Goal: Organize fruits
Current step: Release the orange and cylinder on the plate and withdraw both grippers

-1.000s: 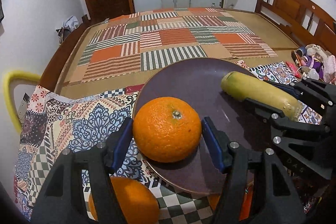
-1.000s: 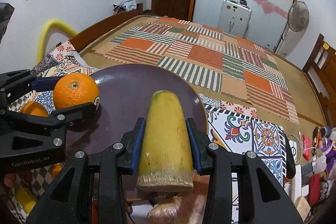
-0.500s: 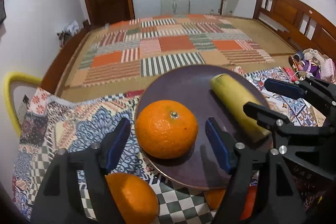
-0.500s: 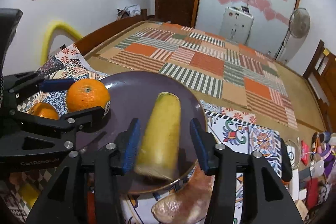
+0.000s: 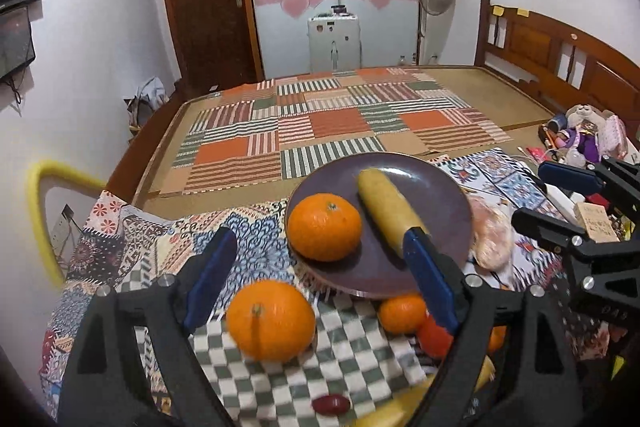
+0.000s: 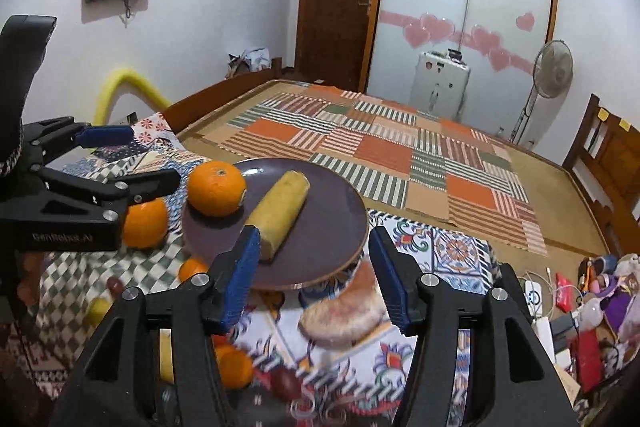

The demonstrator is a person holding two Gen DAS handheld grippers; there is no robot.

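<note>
A dark purple plate (image 5: 444, 195) (image 6: 332, 227) holds an orange (image 5: 324, 227) (image 6: 216, 188) and a yellow stick-shaped fruit (image 5: 390, 209) (image 6: 280, 209). My left gripper (image 5: 320, 287) is open and empty, drawn back above a loose orange (image 5: 271, 319) on the checked cloth. My right gripper (image 6: 314, 279) is open and empty, drawn back from the plate's near edge. Each gripper also shows in the other's view: the right one (image 5: 552, 195) and the left one (image 6: 128, 159).
Smaller oranges (image 5: 402, 313) (image 6: 236, 367), a red date (image 5: 331, 404) and a pale brown tuber (image 6: 348, 311) (image 5: 490, 239) lie around the plate on patterned cloths. Clutter (image 6: 592, 311) sits at the right. A bed with a striped mat (image 5: 332, 123) lies beyond.
Both grippers opened, released the orange and the yellow fruit onto the plate, and pulled back and up. More loose fruit has come into view below.
</note>
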